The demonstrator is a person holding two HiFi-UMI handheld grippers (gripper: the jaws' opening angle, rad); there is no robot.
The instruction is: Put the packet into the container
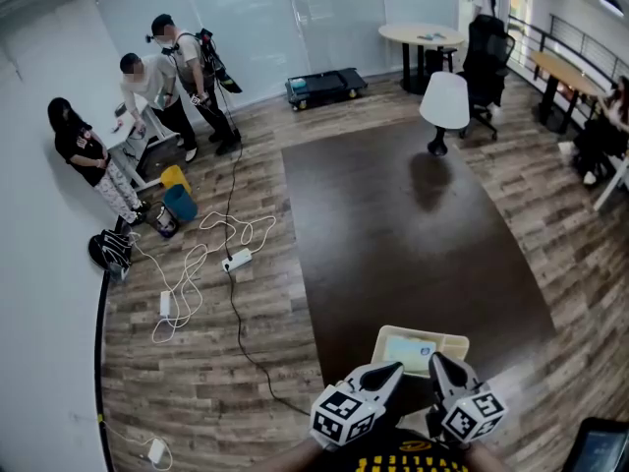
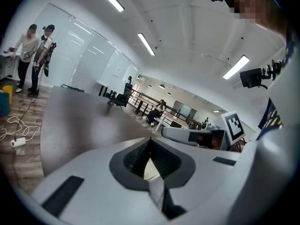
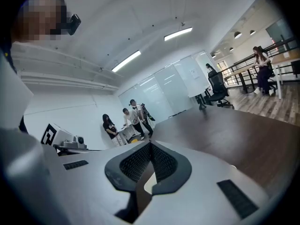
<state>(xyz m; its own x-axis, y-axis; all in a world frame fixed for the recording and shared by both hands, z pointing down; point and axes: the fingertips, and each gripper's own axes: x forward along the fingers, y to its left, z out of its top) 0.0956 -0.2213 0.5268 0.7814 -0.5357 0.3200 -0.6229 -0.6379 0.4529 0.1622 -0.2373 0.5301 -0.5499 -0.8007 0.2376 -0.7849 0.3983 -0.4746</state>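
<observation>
A pale cream container stands on the dark brown table near its front edge. A light blue and white packet lies inside it. My left gripper and right gripper hover side by side just in front of the container, tips toward it. In the left gripper view the left gripper has its ribbed pads together, and a sliver of the cream container shows through the slit below them. In the right gripper view the right gripper is likewise shut, with nothing seen held.
A white chair stands at the table's far end. Cables and a power strip lie on the wood floor to the left, near three people by the wall. A dark tablet sits at the bottom right.
</observation>
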